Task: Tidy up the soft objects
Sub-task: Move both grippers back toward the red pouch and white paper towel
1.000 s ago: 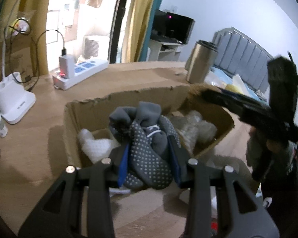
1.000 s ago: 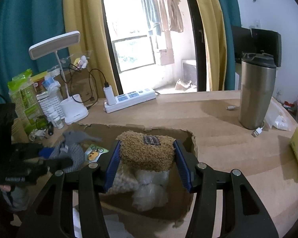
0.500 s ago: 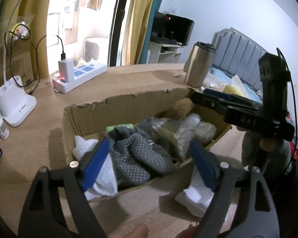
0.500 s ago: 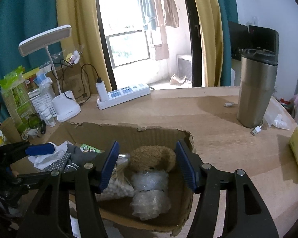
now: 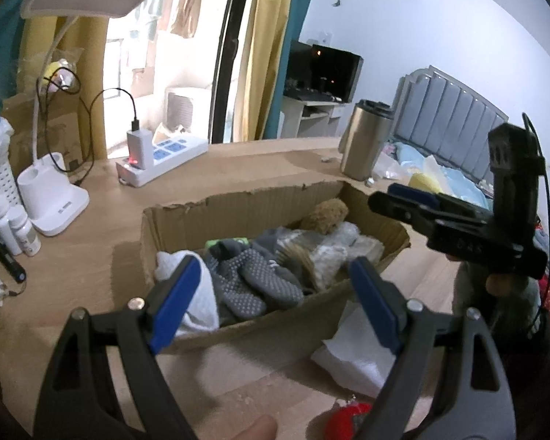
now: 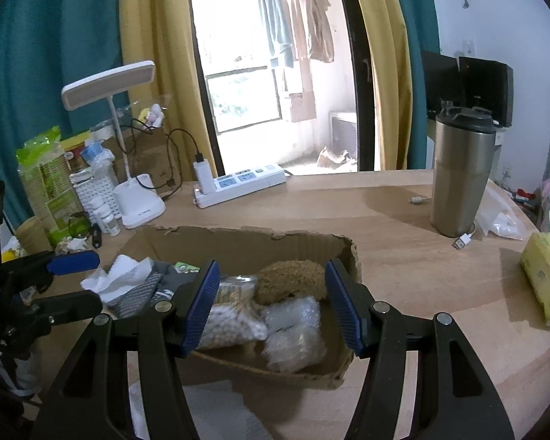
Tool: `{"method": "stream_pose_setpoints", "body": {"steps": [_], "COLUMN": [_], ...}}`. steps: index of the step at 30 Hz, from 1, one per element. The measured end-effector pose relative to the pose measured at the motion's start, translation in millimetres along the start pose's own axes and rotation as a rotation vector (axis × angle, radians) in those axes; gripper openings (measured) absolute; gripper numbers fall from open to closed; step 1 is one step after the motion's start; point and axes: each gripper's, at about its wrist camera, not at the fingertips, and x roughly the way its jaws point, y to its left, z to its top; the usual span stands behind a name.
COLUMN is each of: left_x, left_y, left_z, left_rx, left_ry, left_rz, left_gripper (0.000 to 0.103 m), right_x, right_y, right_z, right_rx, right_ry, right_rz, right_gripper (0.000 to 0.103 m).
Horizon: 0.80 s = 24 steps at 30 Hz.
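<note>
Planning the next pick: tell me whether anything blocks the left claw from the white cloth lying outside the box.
Nothing visible blocks it. The white cloth lies on the table in front of the cardboard box, just below the open, empty left claw. A small red item sits nearer the camera, off the path.

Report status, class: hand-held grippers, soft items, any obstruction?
Left hand-held gripper just opened, empty; right hand-held gripper open, empty. Grey socks and brown plush in cardboard box. No obstruction.
</note>
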Motion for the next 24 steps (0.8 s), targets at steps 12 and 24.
{"method": "stream_pose_setpoints", "body": {"steps": [12, 24], "left_x": [-22.7, -49.6], "left_y": [-9.9, -15.2], "left_z": [-6.6, -20.3], "left_rx": [-0.02, -0.045], "left_ry": [-0.023, -0.033], "left_rz": [0.031, 0.044], "left_gripper": [0.085, 0.085], "right_x": [-28.9, -54.1], "right_y": [19.0, 35.8], "right_z": [-9.2, -18.7], "right_rx": [-0.003, -0.016], "right_ry": [-0.001, 0.012], "right_rz": [0.063, 0.098], "right_gripper": [0.064, 0.064]}}
